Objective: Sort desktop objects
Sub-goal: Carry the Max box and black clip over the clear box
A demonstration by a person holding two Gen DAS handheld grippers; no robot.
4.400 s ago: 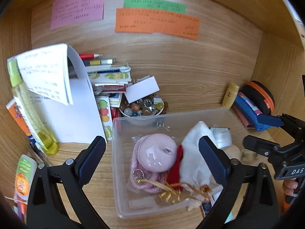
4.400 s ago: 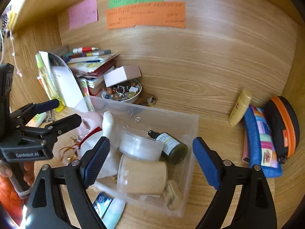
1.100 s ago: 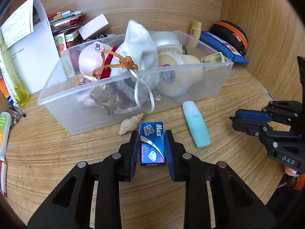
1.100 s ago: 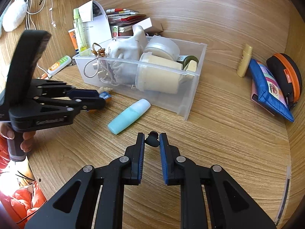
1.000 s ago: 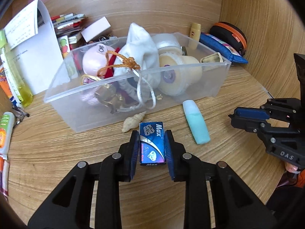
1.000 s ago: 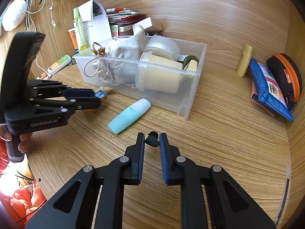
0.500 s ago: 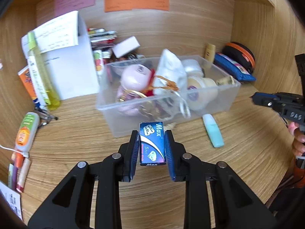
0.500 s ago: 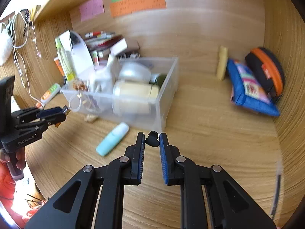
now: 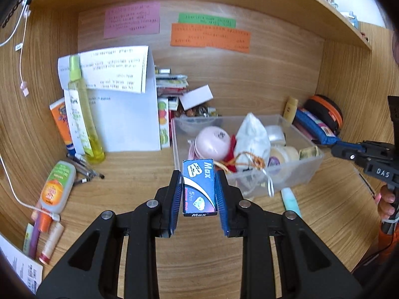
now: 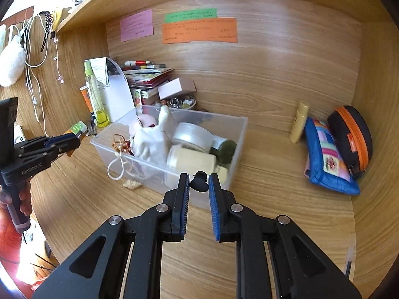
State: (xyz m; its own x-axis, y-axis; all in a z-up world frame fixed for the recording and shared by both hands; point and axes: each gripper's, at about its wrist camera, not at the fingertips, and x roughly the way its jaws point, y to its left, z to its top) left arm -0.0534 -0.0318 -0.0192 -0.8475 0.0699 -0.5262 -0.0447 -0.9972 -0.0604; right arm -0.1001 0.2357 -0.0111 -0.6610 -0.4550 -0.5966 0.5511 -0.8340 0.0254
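Left hand-held gripper [image 9: 199, 189] clamps the blue Max box [image 9: 199, 186] between its pads, above the worktop [image 9: 124, 174]. Right hand-held gripper [image 10: 199, 183] pinches a small black object [image 10: 199, 181] at its fingertips.

Bare desk [image 10: 286, 199] beside crowded bin [image 10: 239, 134]

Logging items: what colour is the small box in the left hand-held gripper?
Blue box with white lettering, clearest in the left wrist view.

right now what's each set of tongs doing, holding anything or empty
Left tongs: closed on the blue Max box, lifted off the desk.
Right tongs: closed on a small black object; what it is cannot be told.
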